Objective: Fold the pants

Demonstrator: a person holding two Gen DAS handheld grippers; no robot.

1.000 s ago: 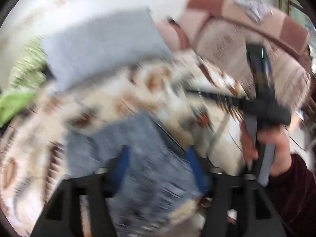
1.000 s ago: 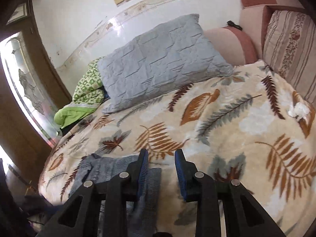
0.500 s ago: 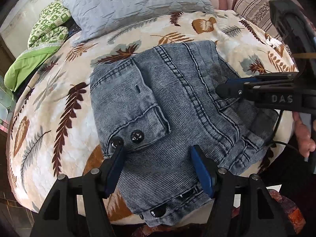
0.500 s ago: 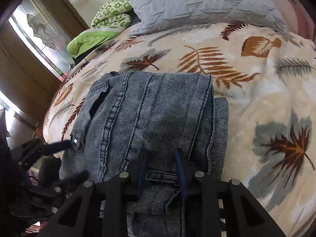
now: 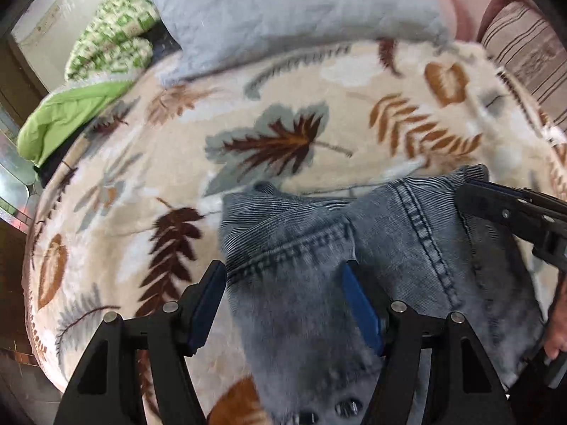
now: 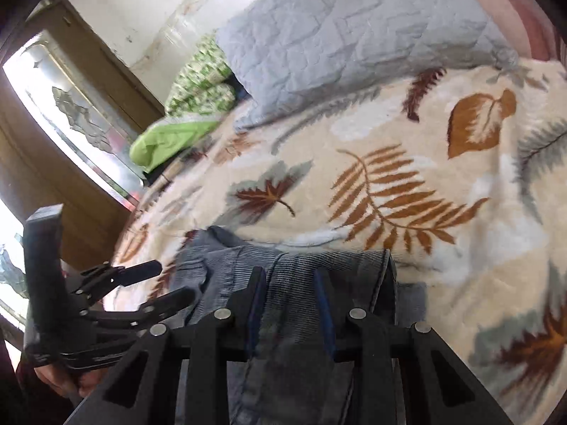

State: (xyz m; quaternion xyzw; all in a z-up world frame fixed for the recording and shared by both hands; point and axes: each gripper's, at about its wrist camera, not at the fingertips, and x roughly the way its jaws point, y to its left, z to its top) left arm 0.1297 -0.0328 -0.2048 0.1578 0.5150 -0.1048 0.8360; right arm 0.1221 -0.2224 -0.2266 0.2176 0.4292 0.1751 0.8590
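Note:
Folded blue denim pants [image 5: 389, 248] lie on the leaf-print blanket near the bed's front edge; they also show in the right wrist view [image 6: 301, 276]. My left gripper [image 5: 283, 294] is open, its blue-padded fingers low over the pants' left part. My right gripper [image 6: 290, 304] is open a little, its fingers on either side of a strip of denim at the fold. It also shows at the right of the left wrist view [image 5: 514, 212]. The left gripper shows at the lower left of the right wrist view [image 6: 152, 283].
The leaf-print blanket [image 6: 407, 184] covers the bed. A grey quilted pillow [image 6: 347, 35] and a green patterned bundle [image 6: 191, 106] lie at the far side. A striped cushion [image 5: 531, 46] stands at the right. A wooden door [image 6: 53, 141] is at the left.
Both grippers have dropped lower and closer to the pants. The views now look along the blanket instead of down on the folded denim. The pants stay folded.

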